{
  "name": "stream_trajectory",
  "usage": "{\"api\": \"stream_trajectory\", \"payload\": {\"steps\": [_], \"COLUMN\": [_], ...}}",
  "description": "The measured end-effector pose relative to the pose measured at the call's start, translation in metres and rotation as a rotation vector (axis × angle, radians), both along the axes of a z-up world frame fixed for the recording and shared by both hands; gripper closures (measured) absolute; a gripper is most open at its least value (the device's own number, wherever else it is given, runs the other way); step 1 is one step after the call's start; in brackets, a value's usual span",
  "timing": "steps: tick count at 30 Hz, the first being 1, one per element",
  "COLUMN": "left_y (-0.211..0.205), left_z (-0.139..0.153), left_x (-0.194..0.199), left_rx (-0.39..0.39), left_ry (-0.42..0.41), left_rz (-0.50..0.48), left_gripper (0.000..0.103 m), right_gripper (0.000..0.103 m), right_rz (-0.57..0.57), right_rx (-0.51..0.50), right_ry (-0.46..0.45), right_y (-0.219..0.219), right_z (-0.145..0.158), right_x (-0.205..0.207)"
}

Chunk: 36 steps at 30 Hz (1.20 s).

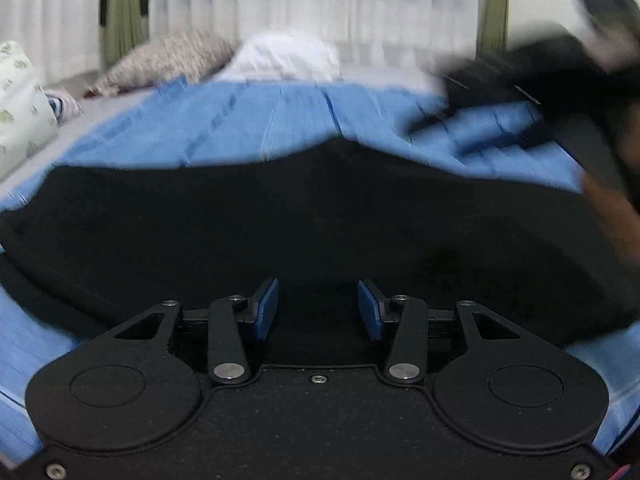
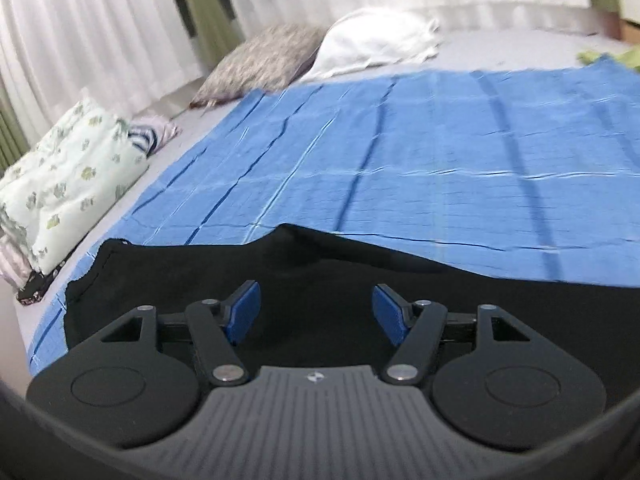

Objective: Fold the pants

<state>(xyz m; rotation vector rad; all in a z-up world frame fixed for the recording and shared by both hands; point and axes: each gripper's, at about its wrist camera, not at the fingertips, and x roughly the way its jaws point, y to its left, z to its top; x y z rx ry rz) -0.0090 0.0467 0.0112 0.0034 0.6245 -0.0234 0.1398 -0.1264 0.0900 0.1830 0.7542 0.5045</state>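
Observation:
Black pants [image 1: 300, 216] lie spread on a blue quilted sheet [image 1: 248, 120] on a bed. My left gripper [image 1: 318, 308] is open and empty, its blue pads just above the near part of the pants. In the right wrist view the pants [image 2: 320, 276] fill the lower frame, with a hemmed edge at the left. My right gripper [image 2: 316, 312] is open and empty over them. The right gripper also shows, blurred, at the upper right of the left wrist view [image 1: 560, 80], held by a hand.
A patterned grey pillow [image 2: 264, 64] and a white pillow [image 2: 376, 42] lie at the far end of the bed. A floral pillow [image 2: 68, 176] and striped cloth [image 2: 148, 136] lie at the left. White curtains [image 2: 100, 28] hang behind. A green cloth [image 2: 612, 56] lies far right.

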Motion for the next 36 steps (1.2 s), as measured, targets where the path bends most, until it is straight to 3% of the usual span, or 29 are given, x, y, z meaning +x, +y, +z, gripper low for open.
{"api": "stream_trajectory", "payload": {"steps": [3,5,6,7,8,12,15,17,19,20,23,25,29,36], "left_y": [-0.009,-0.011,-0.012,-0.012,-0.013,-0.012,-0.012,-0.015,-0.011,-0.009,-0.005,-0.004,-0.002,0.0], "left_z": [-0.01,-0.013,-0.015,-0.016,-0.017,-0.02,-0.021,-0.021,-0.022,-0.021,-0.018,-0.018,-0.016,-0.016], "left_x": [-0.011,-0.013,-0.016,-0.017,-0.017,-0.02,-0.019,-0.023,-0.021,-0.02,-0.016,-0.015,-0.011,-0.01], "left_rx": [0.051,0.053,0.047,0.041,0.039,0.041,0.042,0.031,0.022,0.019,0.017,0.013,0.002,-0.009], "left_ry": [-0.06,-0.078,-0.083,-0.087,-0.09,-0.104,-0.11,-0.107,-0.107,-0.106,-0.102,-0.1,-0.096,-0.094], "left_rz": [-0.015,-0.021,-0.023,-0.027,-0.03,-0.042,-0.047,-0.047,-0.047,-0.046,-0.043,-0.042,-0.04,-0.044], "left_gripper": [0.059,0.059,0.059,0.059,0.059,0.059,0.059,0.059,0.059,0.059,0.059,0.059,0.058,0.056], "right_gripper": [0.026,0.043,0.06,0.071,0.064,0.068,0.07,0.064,0.044,0.041,0.037,0.028,0.026,0.025], "right_rz": [0.074,0.11,0.118,0.113,0.095,0.017,0.009,0.007,-0.006,-0.008,-0.022,-0.048,-0.13,-0.499], "right_rx": [-0.049,-0.122,-0.173,-0.221,-0.263,-0.306,-0.277,-0.275,-0.229,-0.185,-0.1,-0.084,-0.066,0.015], "right_ry": [0.026,0.022,0.017,0.015,0.006,-0.039,-0.026,-0.058,-0.044,-0.035,-0.037,-0.053,-0.079,-0.073], "right_y": [0.038,0.06,0.073,0.083,0.09,0.098,0.095,0.093,0.081,0.073,0.042,0.018,-0.037,-0.169], "right_z": [-0.016,-0.023,-0.027,-0.03,-0.034,-0.04,-0.044,-0.04,-0.034,-0.031,-0.017,-0.01,-0.007,-0.018], "right_x": [0.023,0.031,0.037,0.043,0.049,0.081,0.096,0.095,0.093,0.091,0.072,0.052,0.0,-0.111]}}
